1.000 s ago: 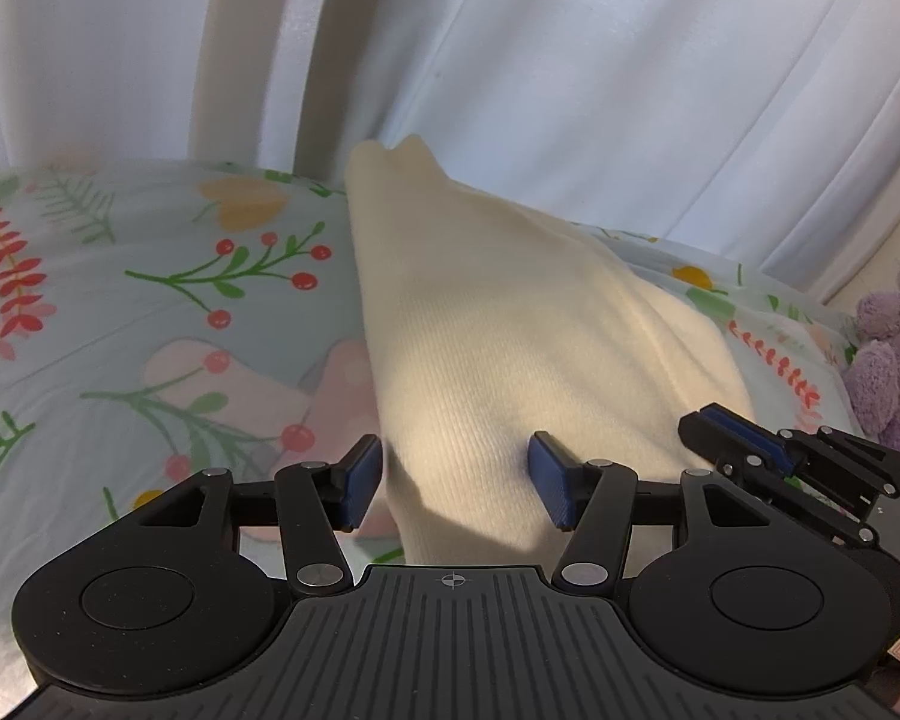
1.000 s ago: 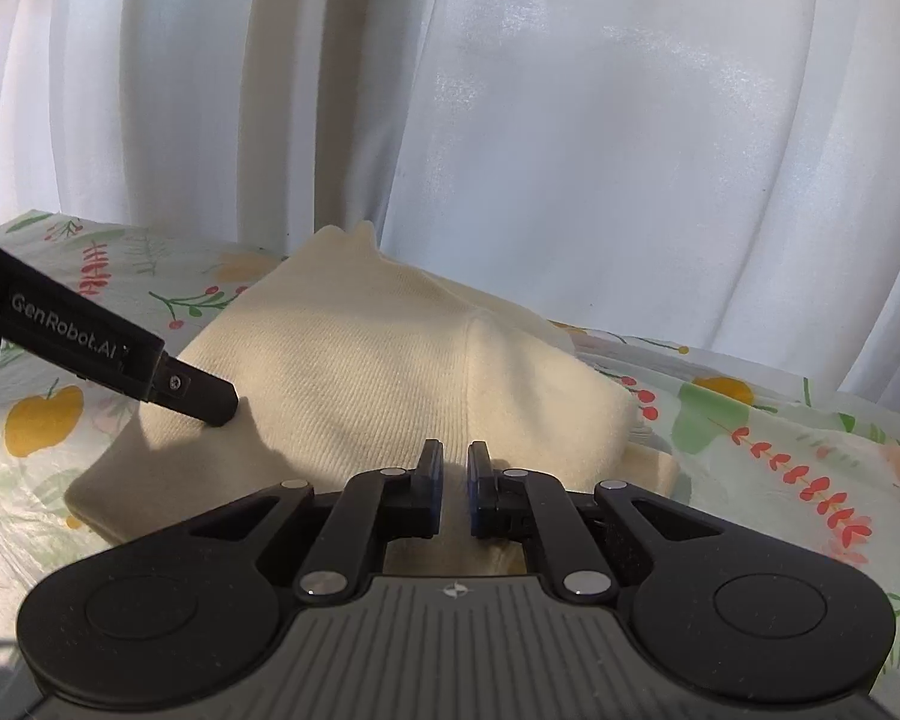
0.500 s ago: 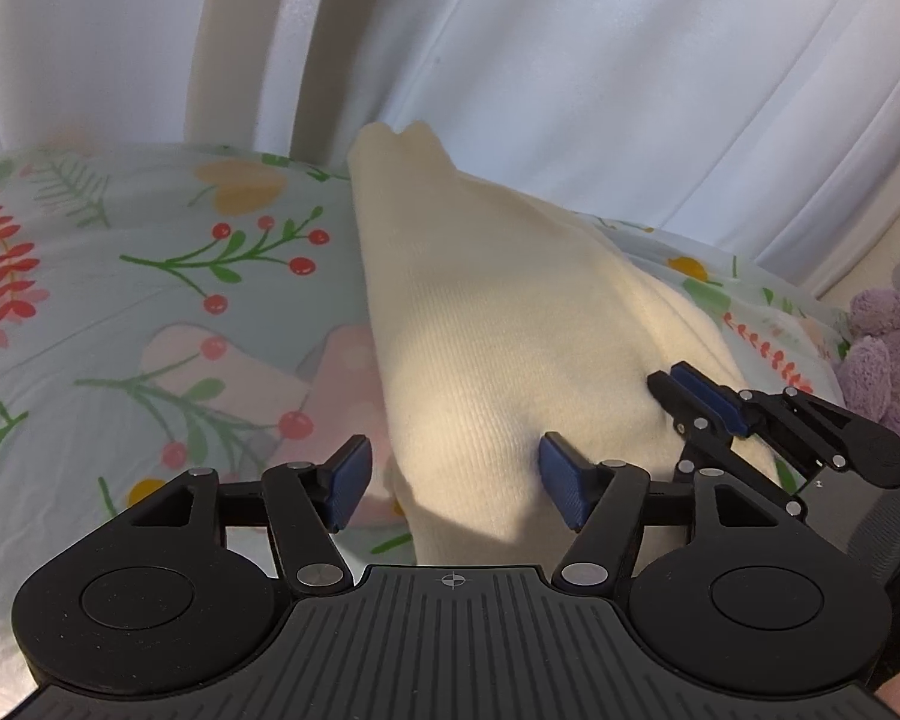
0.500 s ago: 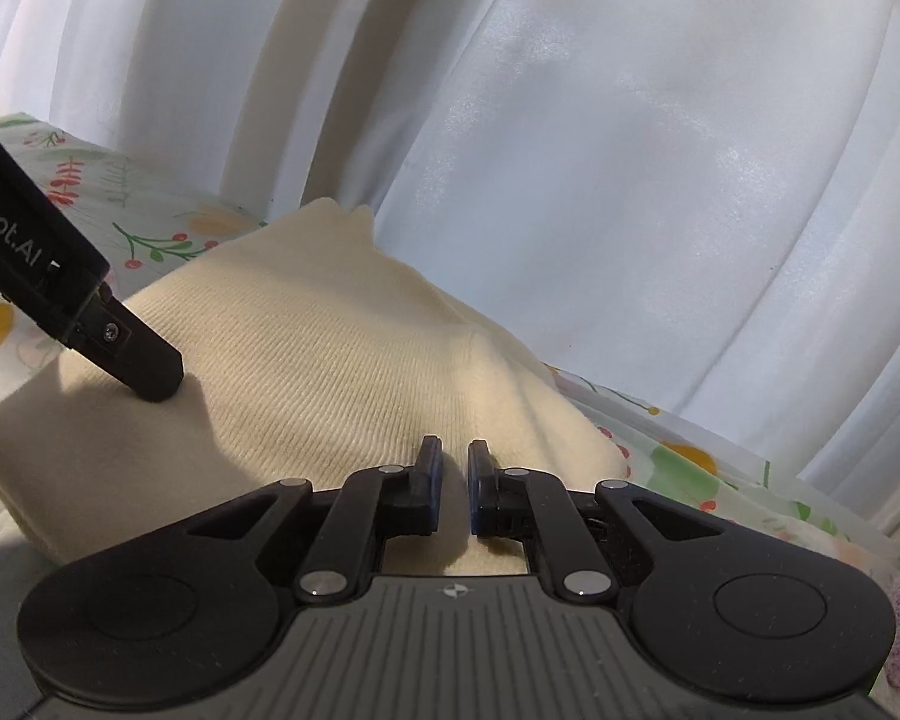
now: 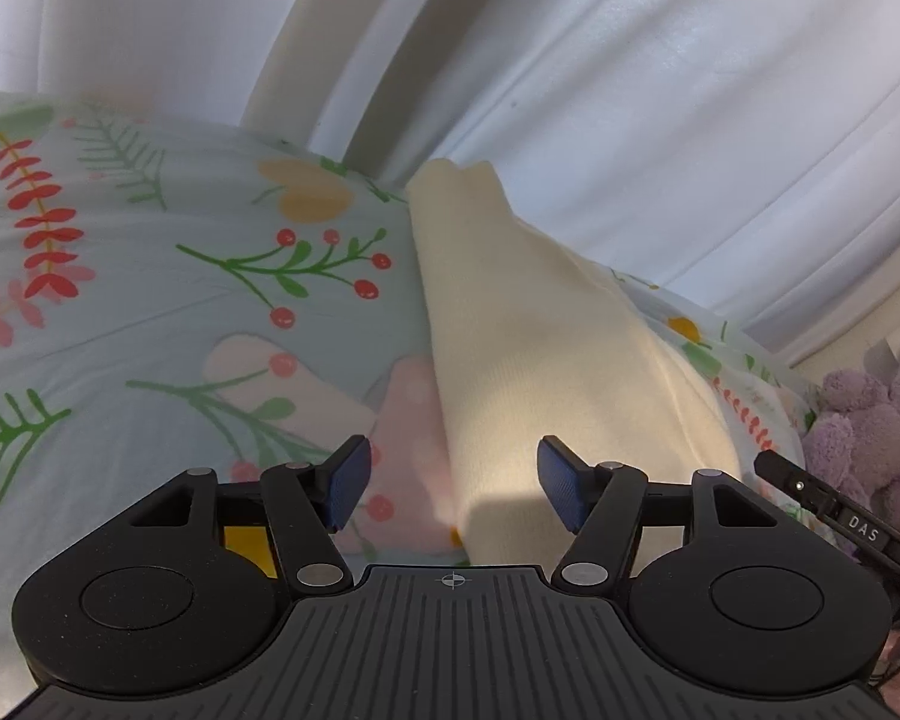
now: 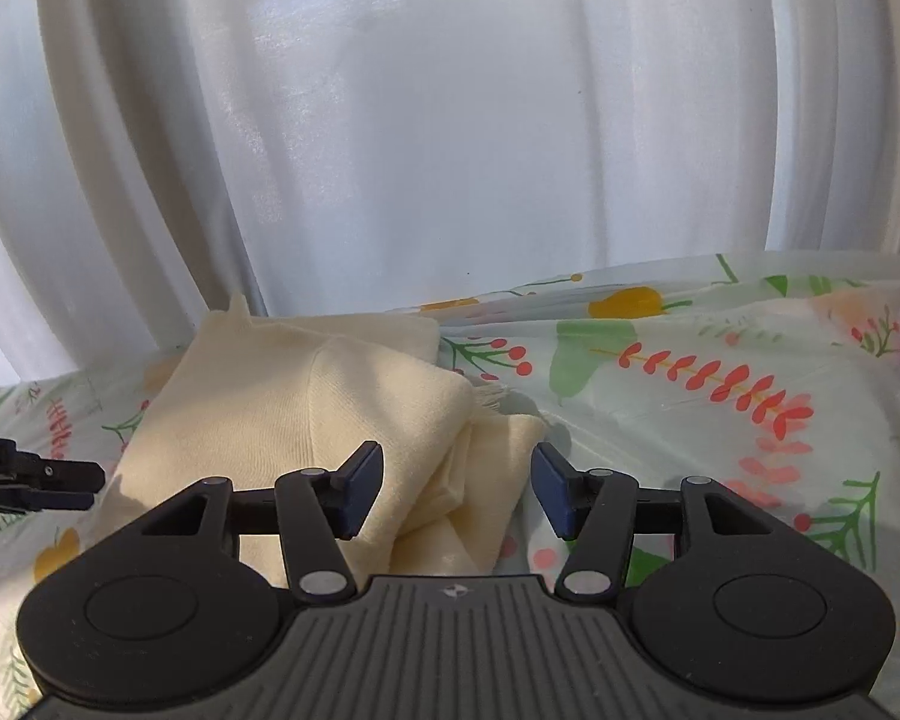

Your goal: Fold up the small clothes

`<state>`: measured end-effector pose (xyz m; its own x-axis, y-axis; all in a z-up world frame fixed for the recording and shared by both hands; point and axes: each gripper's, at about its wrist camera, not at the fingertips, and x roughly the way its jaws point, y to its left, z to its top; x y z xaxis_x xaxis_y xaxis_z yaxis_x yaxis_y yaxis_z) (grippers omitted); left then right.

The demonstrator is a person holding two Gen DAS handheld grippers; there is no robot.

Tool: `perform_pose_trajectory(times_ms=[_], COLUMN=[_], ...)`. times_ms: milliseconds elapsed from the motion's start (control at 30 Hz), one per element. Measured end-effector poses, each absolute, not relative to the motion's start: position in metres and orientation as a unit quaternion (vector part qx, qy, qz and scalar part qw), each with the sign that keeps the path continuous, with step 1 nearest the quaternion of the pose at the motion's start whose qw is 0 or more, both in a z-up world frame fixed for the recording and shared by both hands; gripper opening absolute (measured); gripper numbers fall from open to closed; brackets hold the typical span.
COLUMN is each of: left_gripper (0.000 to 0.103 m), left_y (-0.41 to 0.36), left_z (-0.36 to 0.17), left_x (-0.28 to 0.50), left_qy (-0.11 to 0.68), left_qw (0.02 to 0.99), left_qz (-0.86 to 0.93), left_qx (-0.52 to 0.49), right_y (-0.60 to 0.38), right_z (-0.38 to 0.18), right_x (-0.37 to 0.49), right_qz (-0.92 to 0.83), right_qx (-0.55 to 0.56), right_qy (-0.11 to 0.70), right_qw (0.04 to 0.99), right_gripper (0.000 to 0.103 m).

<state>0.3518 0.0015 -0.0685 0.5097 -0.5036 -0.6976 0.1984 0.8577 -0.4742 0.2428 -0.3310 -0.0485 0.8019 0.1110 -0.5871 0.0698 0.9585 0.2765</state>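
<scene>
Release is happening: the right gripper (image 6: 457, 492), clamped together a moment ago, is opening over the cream garment's (image 6: 306, 414) folded corner, gripping nothing. The left gripper (image 5: 450, 483) is hanging apart astride its near edge, suggesting this fold is finished.

Left gripper (image 5: 450, 483): jaws apart, pads clear of contact, angled downward at lower centre of its frame. Right gripper (image 6: 457, 489): jaws opening, nothing pressed between the pads, lower centre of its frame.
</scene>
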Motion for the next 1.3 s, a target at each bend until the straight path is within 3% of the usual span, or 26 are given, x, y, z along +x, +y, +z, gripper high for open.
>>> perform_pose_trajectory(times_ms=[133,367,500,567,667,733,800,833,967,1300], left_gripper=[0.068,0.068,0.068,0.068,0.068,0.066,0.066,0.066,0.066,0.059], left_y=[-0.011,-0.019,-0.024,-0.025,-0.021,-0.018,-0.015,-0.013,-0.009,0.001], left_z=[-0.071,-0.070,-0.069,-0.069,-0.072,-0.075,-0.080,-0.083,-0.098,-0.111], left_x=[0.354,0.363,0.366,0.368,0.372,0.376,0.381,0.384,0.397,0.417], left_qy=[0.450,0.445,0.441,0.441,0.447,0.454,0.461,0.465,0.486,0.495], left_qw=[0.854,0.856,0.859,0.860,0.851,0.840,0.828,0.820,0.794,0.763], left_qz=[-0.205,-0.205,-0.212,-0.214,-0.227,-0.243,-0.259,-0.270,-0.280,-0.294], left_qx=[-0.163,-0.164,-0.149,-0.143,-0.156,-0.169,-0.185,-0.196,-0.236,-0.293], right_y=[-0.331,-0.314,-0.305,-0.311,-0.342,-0.365,-0.384,-0.393,-0.417,-0.407], right_z=[-0.059,-0.071,-0.071,-0.068,-0.073,-0.075,-0.079,-0.084,-0.112,-0.133], right_x=[0.256,0.298,0.301,0.296,0.292,0.288,0.283,0.282,0.283,0.322], right_qz=[0.039,0.044,0.037,-0.004,-0.013,0.001,-0.001,0.013,0.080,0.159], right_qx=[0.200,0.197,0.172,0.156,0.224,0.273,0.297,0.318,0.423,0.480], right_qy=[0.326,0.360,0.348,0.337,0.348,0.362,0.367,0.371,0.382,0.386], right_qw=[0.923,0.911,0.921,0.928,0.910,0.891,0.881,0.872,0.818,0.772], right_gripper=[0.055,0.052,0.017,0.011,0.019,0.033,0.054,0.056,0.056,0.052])
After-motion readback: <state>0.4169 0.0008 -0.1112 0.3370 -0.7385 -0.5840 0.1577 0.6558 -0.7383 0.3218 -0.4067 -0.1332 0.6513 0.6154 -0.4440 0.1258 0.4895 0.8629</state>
